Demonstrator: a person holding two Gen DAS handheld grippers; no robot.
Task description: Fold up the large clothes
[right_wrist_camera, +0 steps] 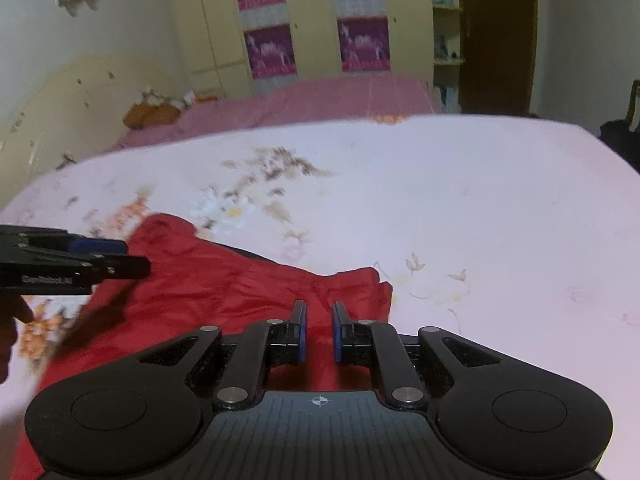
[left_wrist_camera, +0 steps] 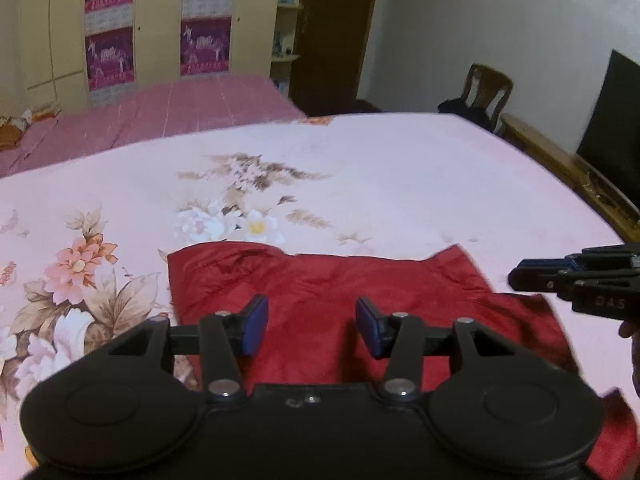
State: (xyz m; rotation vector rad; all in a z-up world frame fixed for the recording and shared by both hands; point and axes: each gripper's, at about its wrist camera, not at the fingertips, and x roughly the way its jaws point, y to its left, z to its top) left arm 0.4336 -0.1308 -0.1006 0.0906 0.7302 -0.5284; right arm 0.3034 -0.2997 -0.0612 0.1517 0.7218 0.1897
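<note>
A red garment (left_wrist_camera: 328, 292) lies folded and flat on the floral bedsheet (left_wrist_camera: 360, 184). My left gripper (left_wrist_camera: 312, 326) is open and empty, held just above the garment's near middle. In the right wrist view the garment (right_wrist_camera: 224, 292) spreads from the left to under my right gripper (right_wrist_camera: 319, 330), whose jaws stand a narrow gap apart with nothing between them, above the garment's right edge. The right gripper also shows in the left wrist view (left_wrist_camera: 516, 276) at the right; the left gripper shows in the right wrist view (right_wrist_camera: 136, 258) at the left.
A second bed with a pink cover (left_wrist_camera: 168, 112) stands beyond. A wardrobe (left_wrist_camera: 160, 24) lines the back wall. A wooden chair (left_wrist_camera: 486, 92) and a dark panel (left_wrist_camera: 612, 128) stand at the right, by the bed's wooden edge (left_wrist_camera: 568, 164).
</note>
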